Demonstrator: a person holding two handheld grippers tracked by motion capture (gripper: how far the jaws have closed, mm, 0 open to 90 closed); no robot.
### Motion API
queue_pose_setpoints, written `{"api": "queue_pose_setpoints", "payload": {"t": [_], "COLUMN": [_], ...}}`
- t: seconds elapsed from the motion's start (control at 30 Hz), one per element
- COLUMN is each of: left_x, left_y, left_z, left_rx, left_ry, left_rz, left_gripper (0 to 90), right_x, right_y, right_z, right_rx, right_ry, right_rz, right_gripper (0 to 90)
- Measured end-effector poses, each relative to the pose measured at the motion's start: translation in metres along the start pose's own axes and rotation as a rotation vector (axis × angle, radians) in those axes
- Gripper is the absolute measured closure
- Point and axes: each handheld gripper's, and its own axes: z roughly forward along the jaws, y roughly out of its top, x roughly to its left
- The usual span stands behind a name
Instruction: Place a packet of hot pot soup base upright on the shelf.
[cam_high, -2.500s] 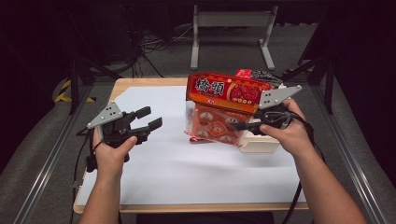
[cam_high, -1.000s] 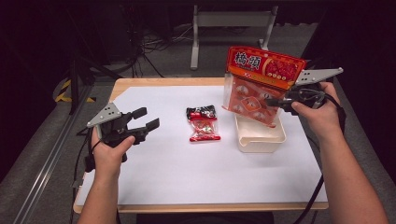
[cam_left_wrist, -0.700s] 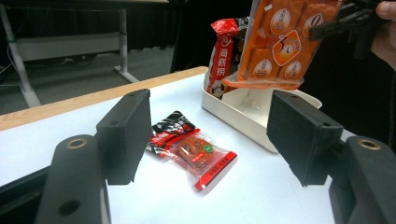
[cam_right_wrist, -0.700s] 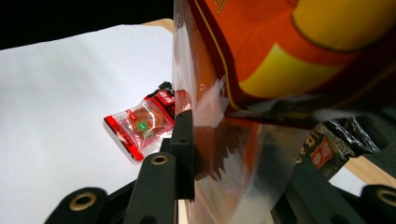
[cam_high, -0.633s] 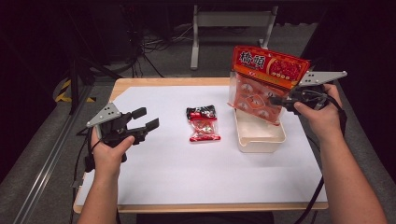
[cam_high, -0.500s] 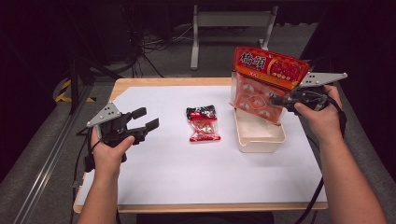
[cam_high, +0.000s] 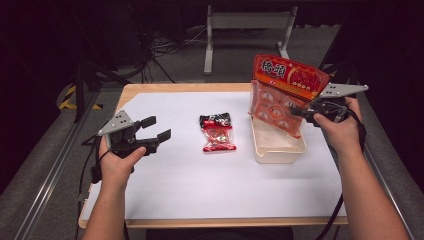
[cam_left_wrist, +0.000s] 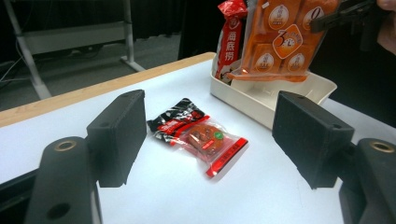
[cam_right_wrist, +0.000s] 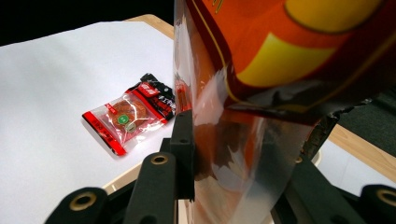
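The right gripper (cam_high: 306, 112), jaws clamped on a big orange bag (cam_high: 285, 95), holds it upright over a cream tray (cam_high: 278, 149). The left gripper (cam_high: 156, 129) hovers with jaws apart, near a small packet (cam_high: 217, 132) on the table (cam_high: 165, 185). The step looks like lowering the bag into the tray; the next move calls for a gentle descent.

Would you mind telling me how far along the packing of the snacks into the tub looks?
Done: a red packet stands in the tub. In hand: the right gripper holds the big orange bag upright over the tub. Left: the small snack pack lies on the table; the left gripper is open.
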Motion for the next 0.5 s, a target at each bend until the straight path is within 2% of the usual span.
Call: {"api": "queue_pose_setpoints", "payload": {"t": [0.13,0.33,0.5], "left_x": [0.002,0.005,0.006], "left_y": [-0.003,-0.004,-0.005], "left_z": [0.001,0.000,0.000], "left_rx": [0.005,0.011,0.011], "left_ry": [0.000,0.003,0.003], "left_rz": [-0.015,-0.016,-0.019], "left_gripper": [26.4,26.2,26.0], "right_x": [-0.001,0.000,-0.001], "right_y": [-0.003,-0.008,-0.014], "right_z": [0.002,0.005,0.009], "right_rx": [-0.001,0.008,0.015], "right_ry": [-0.007,-0.009,-0.017], "right_rz": [0.005,0.013,0.041], "right_gripper": [70.7,70.7,70.7]}}
